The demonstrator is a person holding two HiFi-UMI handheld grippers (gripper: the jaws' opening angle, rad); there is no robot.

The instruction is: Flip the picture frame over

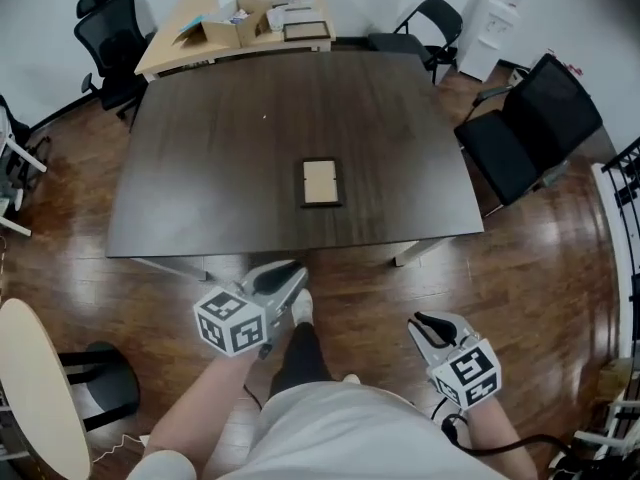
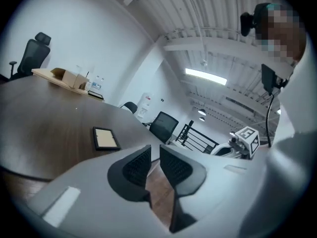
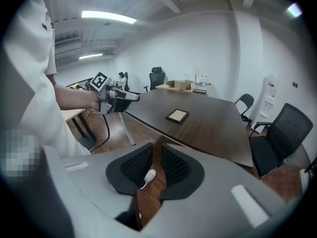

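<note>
Picture frame (image 1: 320, 182) lies flat on the dark table (image 1: 200, 168), just toward 6 o'clock from its centre; left gripper (image 1: 292, 274) and right gripper (image 1: 420, 320) hang off the table's 6 o'clock edge; both jaws stand narrowly apart, pinching nothing.

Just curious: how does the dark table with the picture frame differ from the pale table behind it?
The dark table is bigger and dark brown; the pale table is smaller and light wood. The dark table carries little but the picture frame; the pale table is cluttered with cardboard boxes. Both have black office chairs nearby.
</note>
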